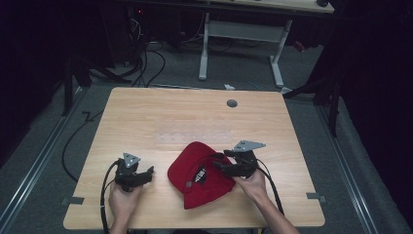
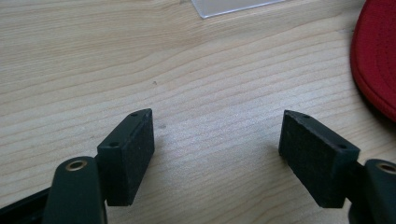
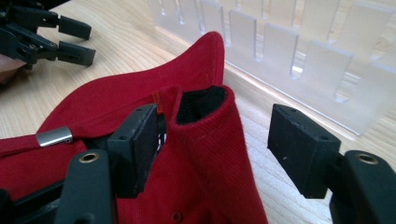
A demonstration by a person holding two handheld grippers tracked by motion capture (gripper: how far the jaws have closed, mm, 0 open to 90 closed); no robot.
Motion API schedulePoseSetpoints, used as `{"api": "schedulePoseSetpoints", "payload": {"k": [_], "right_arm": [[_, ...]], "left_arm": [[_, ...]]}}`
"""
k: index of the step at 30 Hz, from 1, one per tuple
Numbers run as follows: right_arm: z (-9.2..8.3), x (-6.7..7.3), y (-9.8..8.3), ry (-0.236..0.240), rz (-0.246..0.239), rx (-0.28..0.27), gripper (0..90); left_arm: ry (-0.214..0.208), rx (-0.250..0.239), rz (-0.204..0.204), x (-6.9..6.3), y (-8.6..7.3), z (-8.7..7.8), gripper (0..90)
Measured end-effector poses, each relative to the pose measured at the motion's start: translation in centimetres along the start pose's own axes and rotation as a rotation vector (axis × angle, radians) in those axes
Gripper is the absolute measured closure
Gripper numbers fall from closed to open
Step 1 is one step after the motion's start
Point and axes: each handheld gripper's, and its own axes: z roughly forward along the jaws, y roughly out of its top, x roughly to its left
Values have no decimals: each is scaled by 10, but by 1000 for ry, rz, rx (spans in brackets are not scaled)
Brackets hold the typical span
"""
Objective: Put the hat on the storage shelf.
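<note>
The red baseball cap lies on the worktop. The right hand-held gripper, jaws apart, straddles the cap's back edge, likely to pinch it; the left hand-held gripper waits beside the cap, unclenched and empty.

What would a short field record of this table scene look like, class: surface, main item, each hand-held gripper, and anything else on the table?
surface: wooden table
main item: red cap, lying near the front edge of the table
left hand-held gripper: open, over bare wood, apart from the cap
right hand-held gripper: open, a raised fold of the cap between its jaws, one pad against the fabric, the other clear of it
other: clear slotted rack beyond the cap; metal buckle on the cap strap
</note>
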Motion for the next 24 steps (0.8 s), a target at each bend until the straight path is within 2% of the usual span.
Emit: {"api": "schedulePoseSetpoints", "payload": {"k": [12, 17, 24], "right_arm": [[18, -5, -5, 18, 6, 46, 436], [22, -6, -9, 16, -20, 62, 511], [22, -5, -14, 8, -53, 59, 621]], "left_arm": [[0, 0, 0, 0, 0, 0, 269], [0, 0, 0, 0, 0, 0, 269], [0, -2, 0, 0, 0, 0, 269]]}}
